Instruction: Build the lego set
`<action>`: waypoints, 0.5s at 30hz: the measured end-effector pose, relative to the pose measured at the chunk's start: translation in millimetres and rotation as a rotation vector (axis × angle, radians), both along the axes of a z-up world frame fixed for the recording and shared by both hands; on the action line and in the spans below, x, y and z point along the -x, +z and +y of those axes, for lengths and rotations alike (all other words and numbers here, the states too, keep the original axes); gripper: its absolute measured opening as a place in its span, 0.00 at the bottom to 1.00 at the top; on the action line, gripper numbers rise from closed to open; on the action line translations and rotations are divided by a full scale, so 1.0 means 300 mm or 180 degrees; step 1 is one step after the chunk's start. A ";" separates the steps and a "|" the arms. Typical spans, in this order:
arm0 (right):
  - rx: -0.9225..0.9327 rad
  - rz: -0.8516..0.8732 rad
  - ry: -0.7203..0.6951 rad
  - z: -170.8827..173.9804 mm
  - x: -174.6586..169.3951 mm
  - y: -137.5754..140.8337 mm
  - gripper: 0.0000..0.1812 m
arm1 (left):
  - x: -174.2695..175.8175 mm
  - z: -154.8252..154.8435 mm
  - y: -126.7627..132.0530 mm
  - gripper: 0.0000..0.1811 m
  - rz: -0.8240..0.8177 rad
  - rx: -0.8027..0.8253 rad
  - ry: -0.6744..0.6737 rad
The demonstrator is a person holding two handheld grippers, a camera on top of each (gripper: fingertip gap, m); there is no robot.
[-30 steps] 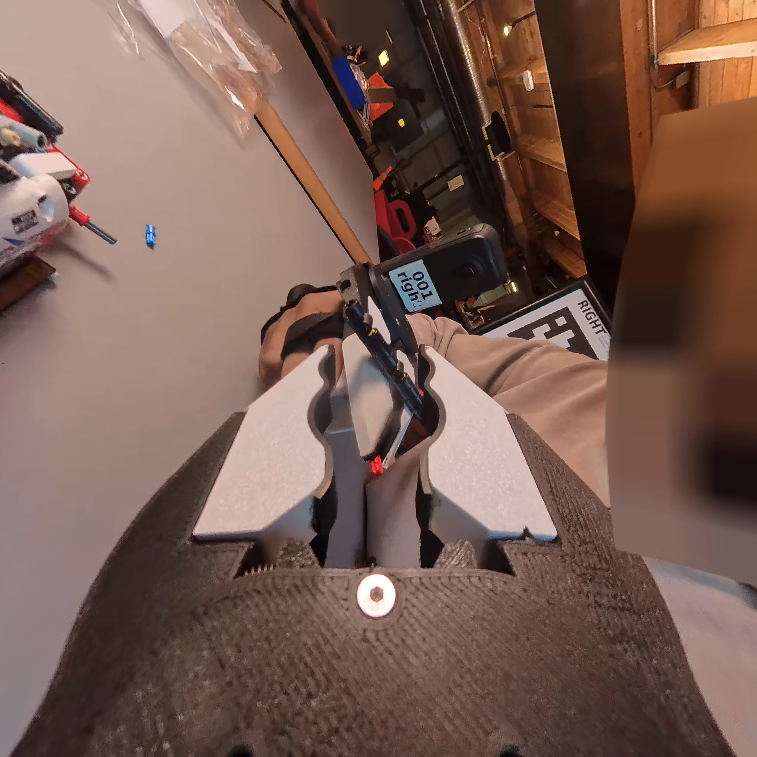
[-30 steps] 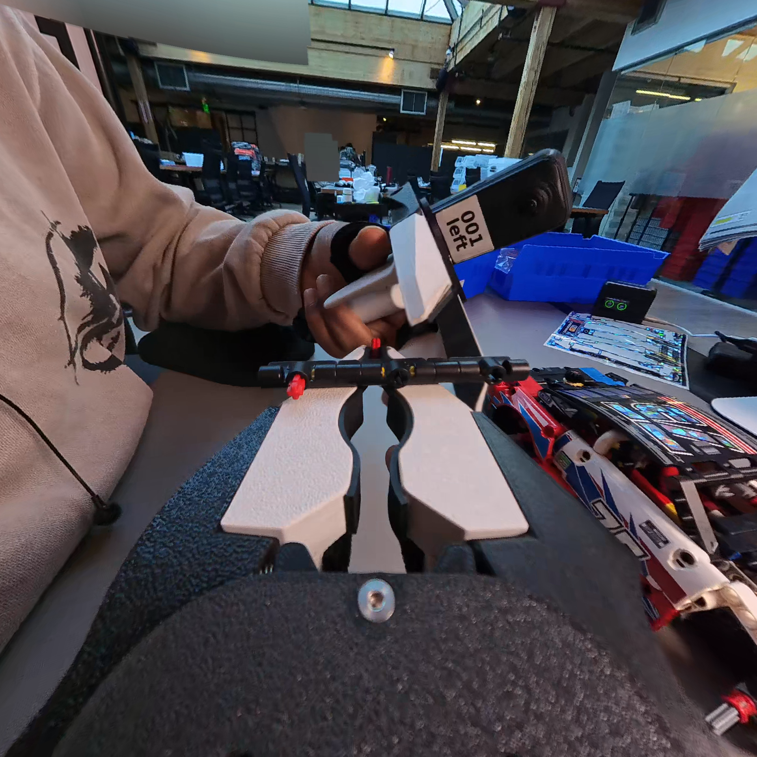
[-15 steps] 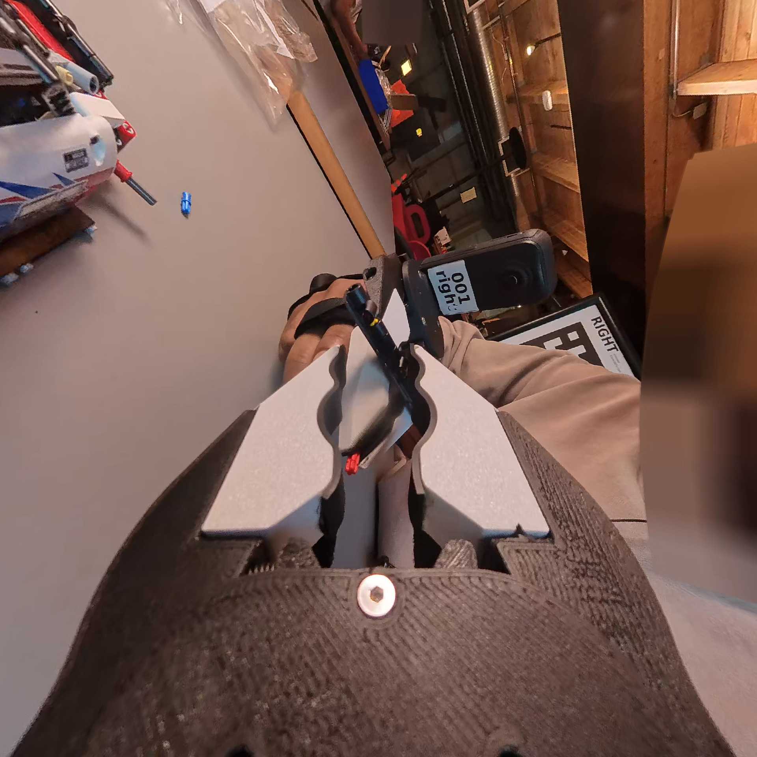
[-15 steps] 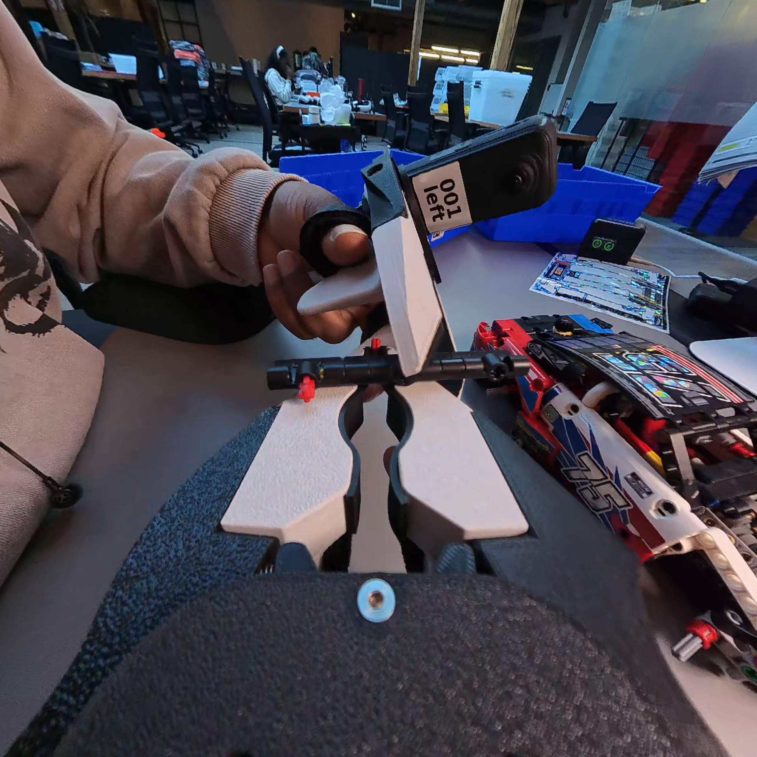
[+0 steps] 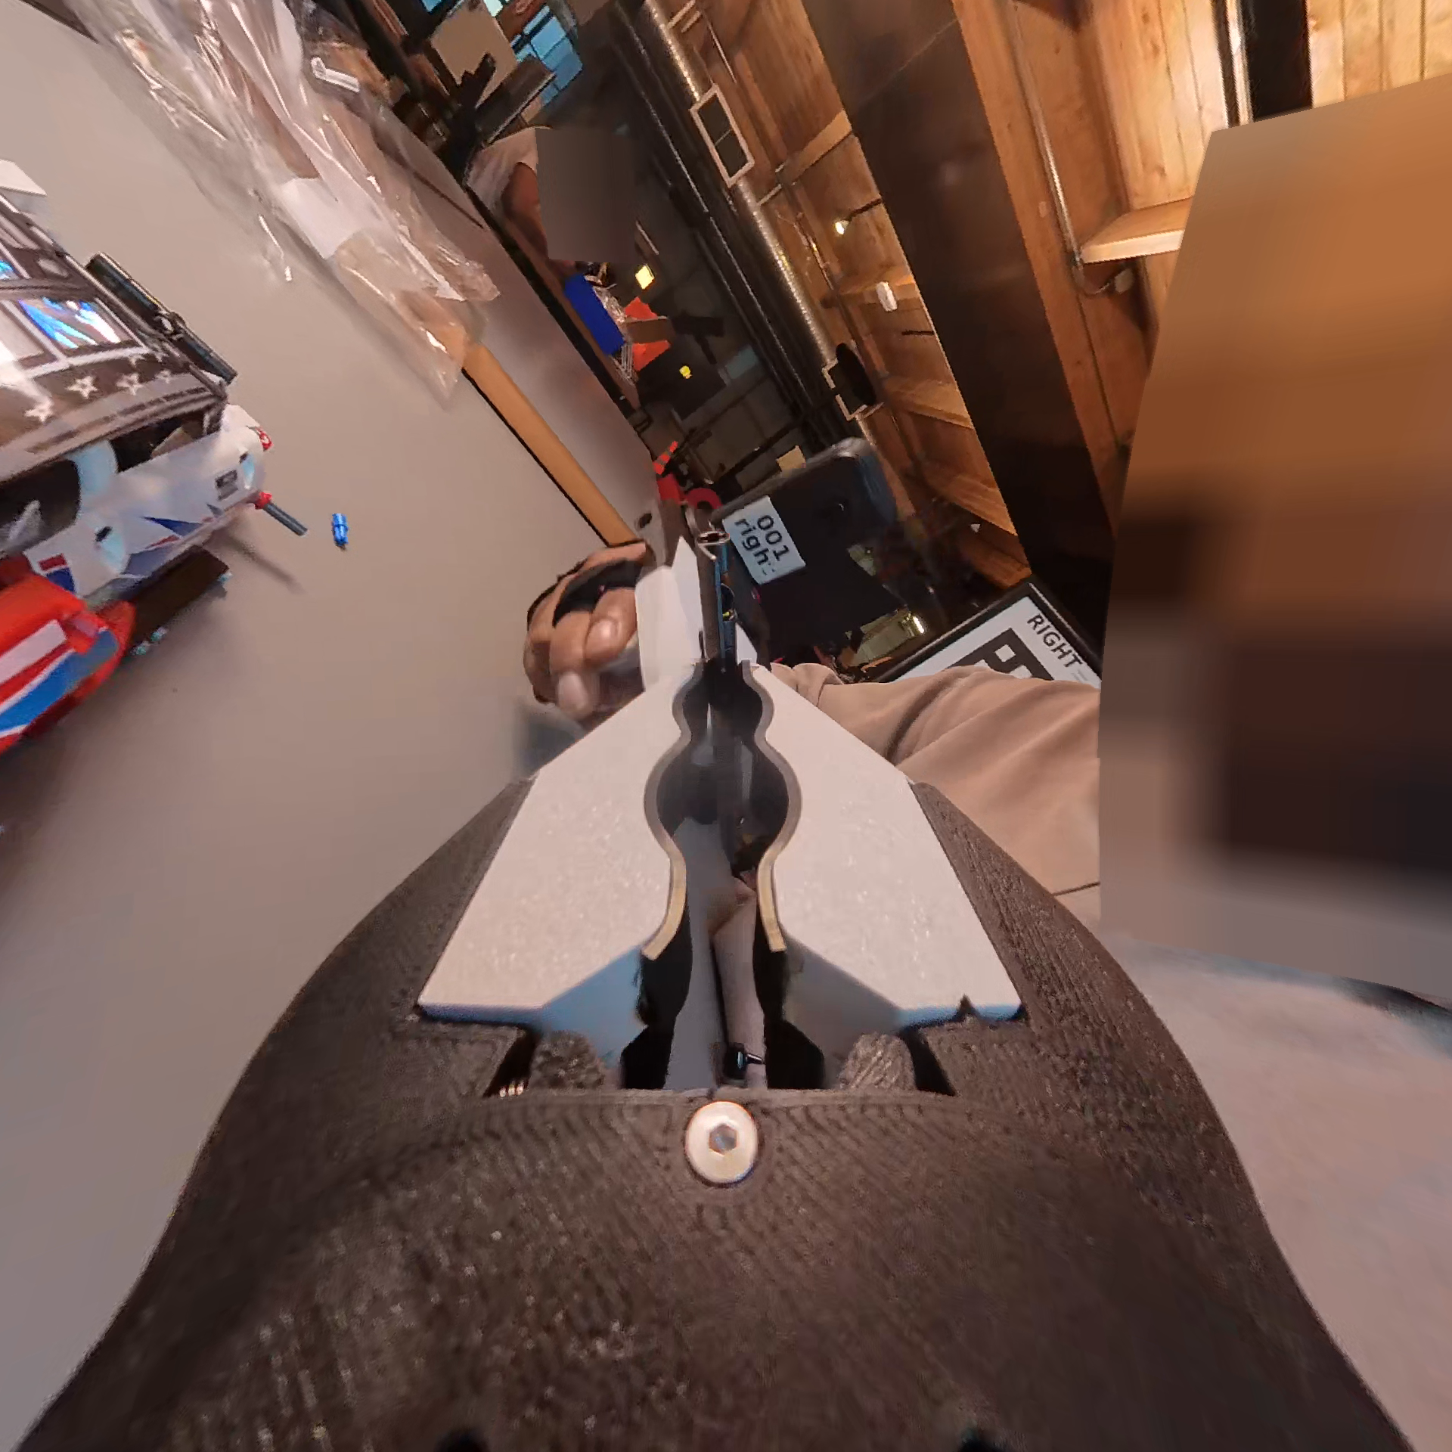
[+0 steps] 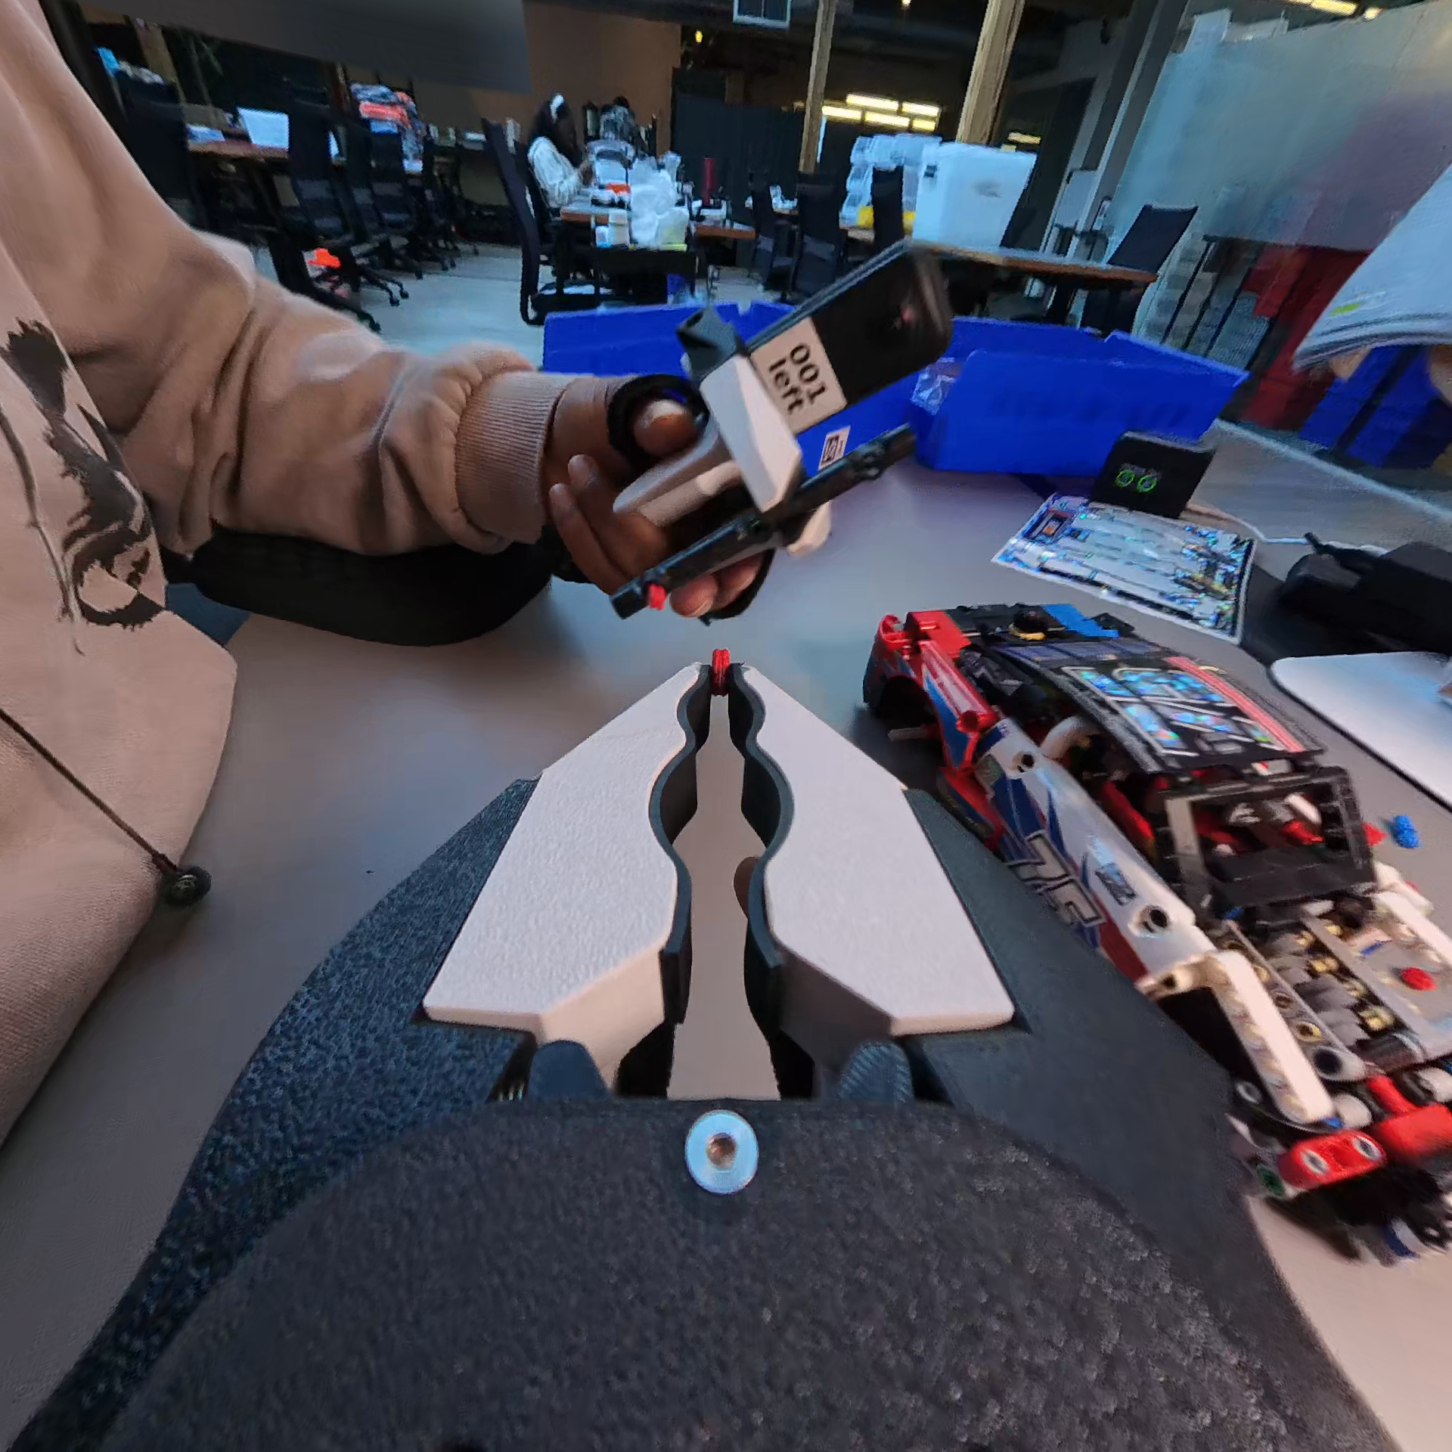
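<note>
Left claw [image 5: 721,683] grips the black beam [image 6: 758,525] clear of the worktop [image 6: 440,746], presenting its holes. Right claw [image 6: 720,674] pinches a red pin [image 6: 720,664], apparently for insertion.

One lego car [image 6: 1163,825], one black beam [image 6: 754,526], one red pin [image 6: 720,668] — two grippers.

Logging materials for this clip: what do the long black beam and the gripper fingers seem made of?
Long black studded beam: likely hard moulded plastic, slightly glossy, with crisp holes. Pale grey gripper fingers: probably 3D-printed plastic, matte and grainy, with dark edging that may be rubber.
</note>
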State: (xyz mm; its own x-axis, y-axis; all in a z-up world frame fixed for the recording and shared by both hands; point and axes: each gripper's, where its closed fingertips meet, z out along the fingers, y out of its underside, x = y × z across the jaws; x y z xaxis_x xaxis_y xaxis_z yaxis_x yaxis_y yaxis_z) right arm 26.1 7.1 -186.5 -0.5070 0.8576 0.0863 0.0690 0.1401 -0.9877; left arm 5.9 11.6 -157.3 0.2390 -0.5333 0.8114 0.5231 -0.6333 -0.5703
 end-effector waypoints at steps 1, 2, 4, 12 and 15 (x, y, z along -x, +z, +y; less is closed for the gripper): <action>0.0064 0.0101 -0.0037 0.024 -0.010 0.031 0.01 | -0.008 -0.014 -0.006 0.02 0.0005 -0.0004 -0.0060; 0.0112 0.0190 -0.0081 0.047 -0.019 0.060 0.01 | -0.023 -0.029 -0.014 0.02 -0.0005 -0.0007 -0.0139; 0.0108 0.0353 -0.0142 0.071 -0.031 0.107 0.01 | -0.063 -0.054 -0.022 0.02 -0.0124 -0.0018 -0.0313; -0.0281 0.0360 -0.0033 -0.001 -0.033 0.089 0.01 | -0.160 -0.061 -0.051 0.02 -0.0254 0.0085 -0.0624; -0.0269 0.0319 -0.0025 0.001 -0.031 0.078 0.01 | -0.172 -0.064 -0.058 0.02 -0.0227 0.0096 -0.0648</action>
State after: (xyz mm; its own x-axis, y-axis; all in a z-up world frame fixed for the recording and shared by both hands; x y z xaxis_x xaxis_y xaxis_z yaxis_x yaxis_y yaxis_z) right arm 35.4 7.5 -163.0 -0.4857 0.8490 0.2083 -0.0280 0.2231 -0.9744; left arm 57.5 -7.5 -174.7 0.0703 -0.5398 0.8388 0.4210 -0.7463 -0.5156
